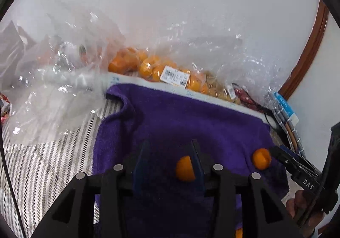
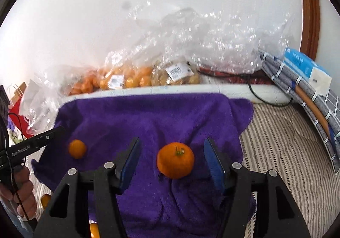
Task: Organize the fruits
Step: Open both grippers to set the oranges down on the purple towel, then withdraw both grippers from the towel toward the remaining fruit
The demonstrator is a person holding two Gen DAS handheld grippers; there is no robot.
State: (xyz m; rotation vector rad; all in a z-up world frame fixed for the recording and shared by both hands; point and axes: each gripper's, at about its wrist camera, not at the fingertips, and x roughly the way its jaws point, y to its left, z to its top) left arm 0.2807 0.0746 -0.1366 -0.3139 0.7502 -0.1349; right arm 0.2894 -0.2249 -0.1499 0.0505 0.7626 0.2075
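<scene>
In the right wrist view, we see the right gripper (image 2: 172, 161) with its jaws spread wide around a mandarin (image 2: 175, 159) at frame centre; the blue pads (image 2: 213, 164) stand clear of it. The fruit rests on the purple towel (image 2: 148, 114). A smaller mandarin (image 2: 77, 148) lies at centre left, near the left gripper (image 2: 51, 135).

In the left wrist view, the left gripper (image 1: 170, 163) is parted narrowly, gripping nothing; an orange fruit (image 1: 184, 168) sits beside its right finger. Bagged oranges (image 1: 148, 66) occupy the upper centre.
</scene>
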